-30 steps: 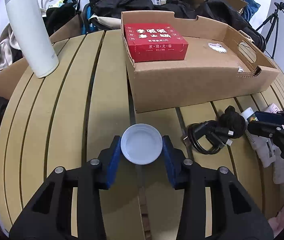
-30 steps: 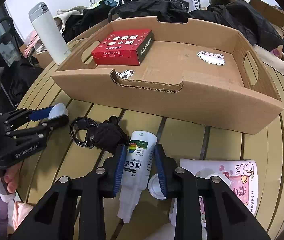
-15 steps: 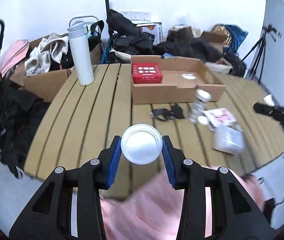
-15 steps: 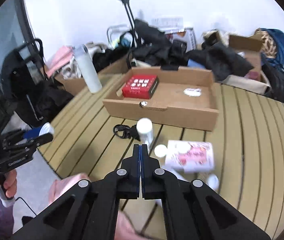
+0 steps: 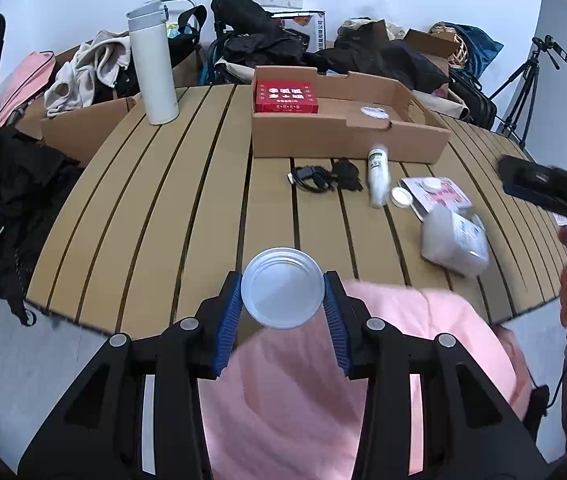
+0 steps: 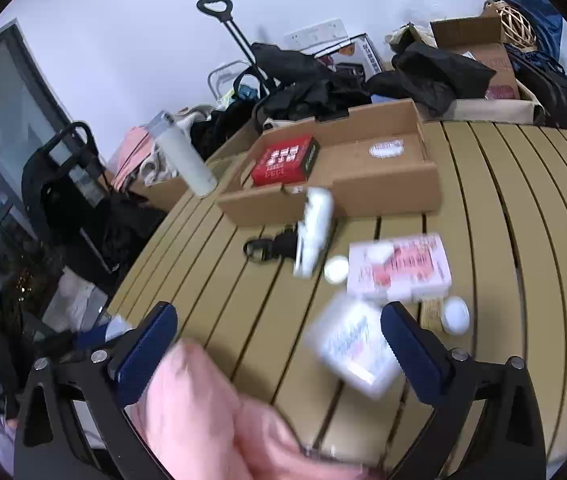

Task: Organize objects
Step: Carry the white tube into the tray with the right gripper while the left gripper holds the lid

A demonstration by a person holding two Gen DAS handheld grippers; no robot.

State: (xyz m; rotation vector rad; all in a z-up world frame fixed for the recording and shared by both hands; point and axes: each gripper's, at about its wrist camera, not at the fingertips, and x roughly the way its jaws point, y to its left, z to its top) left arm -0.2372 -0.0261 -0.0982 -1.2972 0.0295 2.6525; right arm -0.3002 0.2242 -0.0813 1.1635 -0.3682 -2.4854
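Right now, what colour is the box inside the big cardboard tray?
Red with white writing; the box shows best in the left wrist view.

Right gripper (image 6: 279,348) held with fingers spread wide above a slatted wooden table (image 6: 523,208), where a white bottle (image 6: 314,232), pink-printed packet (image 6: 401,266) and cardboard tray (image 6: 383,196) holding a red box (image 6: 285,160) sit beyond

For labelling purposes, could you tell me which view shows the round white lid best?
The left wrist view: the round white lid sits sharp and central. The right wrist view shows only a blurred sliver of it.
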